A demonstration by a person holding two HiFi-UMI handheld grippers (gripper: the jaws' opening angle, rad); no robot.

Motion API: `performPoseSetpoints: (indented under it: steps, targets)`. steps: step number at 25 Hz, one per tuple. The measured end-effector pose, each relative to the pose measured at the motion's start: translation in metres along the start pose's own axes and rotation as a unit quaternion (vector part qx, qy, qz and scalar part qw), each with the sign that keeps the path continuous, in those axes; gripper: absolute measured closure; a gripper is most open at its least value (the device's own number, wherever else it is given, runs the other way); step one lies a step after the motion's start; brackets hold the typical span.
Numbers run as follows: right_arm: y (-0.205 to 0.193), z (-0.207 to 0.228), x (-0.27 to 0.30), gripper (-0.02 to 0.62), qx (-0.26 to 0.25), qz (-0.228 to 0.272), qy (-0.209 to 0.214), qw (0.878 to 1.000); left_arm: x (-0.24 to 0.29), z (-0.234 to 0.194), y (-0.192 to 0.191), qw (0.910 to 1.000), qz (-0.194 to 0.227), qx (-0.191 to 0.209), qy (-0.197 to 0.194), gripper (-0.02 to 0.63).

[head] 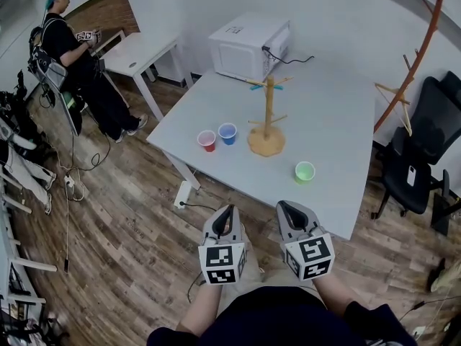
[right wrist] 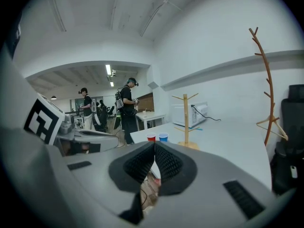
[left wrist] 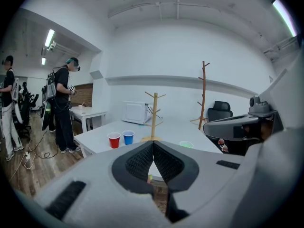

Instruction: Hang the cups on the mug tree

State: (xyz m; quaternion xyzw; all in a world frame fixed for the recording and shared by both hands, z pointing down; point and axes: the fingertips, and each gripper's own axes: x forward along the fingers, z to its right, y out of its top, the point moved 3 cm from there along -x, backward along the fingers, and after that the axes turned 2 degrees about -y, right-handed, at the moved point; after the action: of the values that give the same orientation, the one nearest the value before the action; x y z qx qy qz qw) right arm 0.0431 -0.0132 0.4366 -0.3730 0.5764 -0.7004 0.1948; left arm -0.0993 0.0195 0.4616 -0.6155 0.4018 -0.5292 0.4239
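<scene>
Fingers [left wrist: 138, 161] pressed together, left gripper [head: 231, 210], right gripper [head: 283, 205] (empty) | red cup [head: 207, 140], blue cup [head: 227, 133], green cup [head: 305, 171] upright

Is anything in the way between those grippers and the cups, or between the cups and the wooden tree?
Nothing visible. Bare table separates the red cup, blue cup and green cup from the mug tree, and open air separates the left gripper and right gripper from them.
</scene>
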Motion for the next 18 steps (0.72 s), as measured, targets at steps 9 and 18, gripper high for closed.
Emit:
performPoseSetpoints:
  steps: [9,18]
  targets:
    - [-0.006,0.026,0.029,0.566,0.007,-0.004,-0.026,1.0,0.044,-0.005,0.004,0.9992,-0.008,0.013,-0.037,0.586]
    - [-0.02,0.057,0.052,0.566,0.019,-0.015,-0.073,0.997,0.09,-0.009,0.005,0.9964,-0.018,0.032,-0.077,0.586]
